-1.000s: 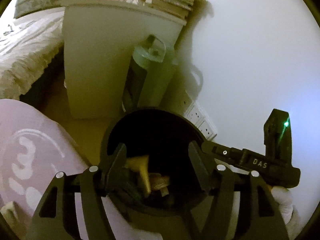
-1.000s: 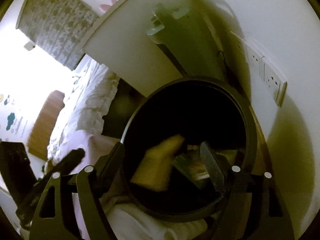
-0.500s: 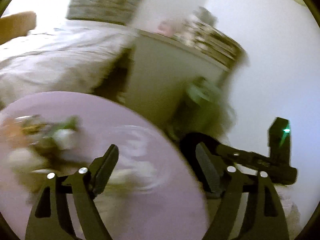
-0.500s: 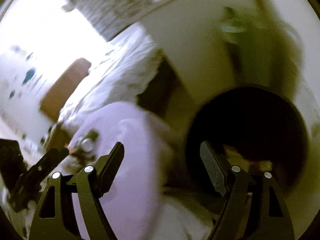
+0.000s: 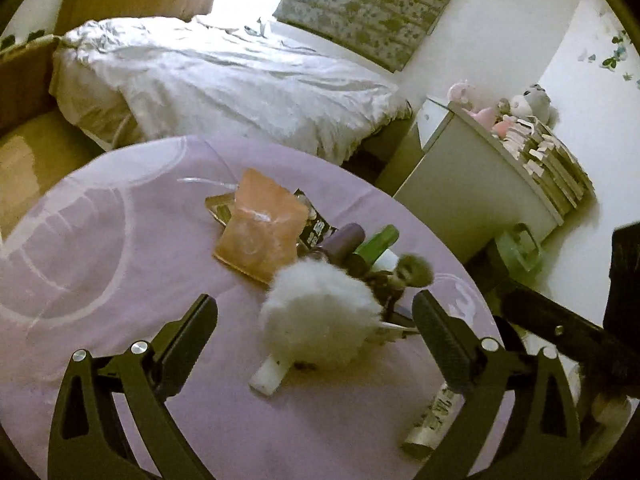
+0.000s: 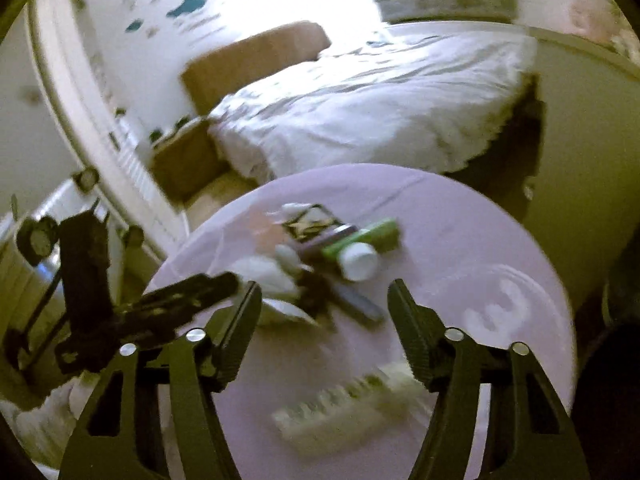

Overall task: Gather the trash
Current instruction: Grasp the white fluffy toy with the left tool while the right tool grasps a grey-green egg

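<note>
The left gripper (image 5: 316, 316) hangs above the round lilac table (image 5: 100, 248) with fingers spread wide, holding nothing; a white fluffy puff (image 5: 316, 316) lies between them. The right gripper (image 6: 324, 312) is equally spread and empty. The trash pile (image 6: 340, 248) sits at its twelve o'clock, a white tube (image 6: 344, 404) at six.
</note>
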A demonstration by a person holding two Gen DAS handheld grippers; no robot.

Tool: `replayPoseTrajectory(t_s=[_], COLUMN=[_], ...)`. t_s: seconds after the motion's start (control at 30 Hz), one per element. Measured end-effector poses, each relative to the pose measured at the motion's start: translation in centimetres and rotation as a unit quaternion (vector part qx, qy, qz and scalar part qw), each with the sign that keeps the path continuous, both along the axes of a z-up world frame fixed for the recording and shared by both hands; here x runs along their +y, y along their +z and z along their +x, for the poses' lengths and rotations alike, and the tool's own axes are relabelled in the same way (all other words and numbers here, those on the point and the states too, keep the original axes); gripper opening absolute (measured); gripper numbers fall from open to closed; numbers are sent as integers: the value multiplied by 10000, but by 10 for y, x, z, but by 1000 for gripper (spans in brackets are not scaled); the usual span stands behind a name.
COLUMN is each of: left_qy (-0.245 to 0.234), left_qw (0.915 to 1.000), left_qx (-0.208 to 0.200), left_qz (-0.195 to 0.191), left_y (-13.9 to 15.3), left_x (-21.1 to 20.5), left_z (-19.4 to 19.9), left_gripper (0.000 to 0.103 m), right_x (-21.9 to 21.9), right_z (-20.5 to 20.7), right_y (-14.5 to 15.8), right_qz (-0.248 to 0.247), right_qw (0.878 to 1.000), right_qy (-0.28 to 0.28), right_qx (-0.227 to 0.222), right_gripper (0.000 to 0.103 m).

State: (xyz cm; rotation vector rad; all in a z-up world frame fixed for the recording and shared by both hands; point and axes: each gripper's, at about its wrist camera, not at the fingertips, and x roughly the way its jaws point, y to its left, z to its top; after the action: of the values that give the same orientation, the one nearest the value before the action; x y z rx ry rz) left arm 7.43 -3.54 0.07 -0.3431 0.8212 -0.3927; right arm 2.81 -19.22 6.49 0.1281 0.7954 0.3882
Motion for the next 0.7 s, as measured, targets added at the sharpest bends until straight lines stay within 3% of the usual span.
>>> replayPoseTrajectory(t_s=[0.07, 0.13, 0.3, 0.37, 0.43, 0.53, 0.7], left_qy=[-88, -163, -298, -354, -463, -550, -556], left_qw=[9999, 9995, 9986, 9983, 9976, 9974, 9970], left_qx=[137, 281, 399, 397, 396, 320, 50], left_qz=[6, -25, -163, -237, -334, -325, -530], left_y=[-7, -15, -28, -29, -29, -26, -6], left_x=[2, 6, 9, 9, 9, 7, 11], left_z=[5, 11, 13, 14, 15, 11, -5], left_gripper=[92, 80, 73, 64, 48, 41, 40], right_x=[14, 24, 38, 37, 38, 36, 19], right_z=[14, 25, 44, 48, 48, 42, 21], right_y=[-7, -12, -28, -35, -39, -37, -23], right_qz=[-105, -151, -256, -245, -197, -136, 143], right_qw=[9999, 9996, 9988, 9986, 9988, 9993, 9994], right_qy=[55, 67, 63, 22, -24, -95, -276], right_qx=[119, 211, 407, 476, 444, 345, 132], right_gripper=[57, 55, 39, 28, 25, 19, 17])
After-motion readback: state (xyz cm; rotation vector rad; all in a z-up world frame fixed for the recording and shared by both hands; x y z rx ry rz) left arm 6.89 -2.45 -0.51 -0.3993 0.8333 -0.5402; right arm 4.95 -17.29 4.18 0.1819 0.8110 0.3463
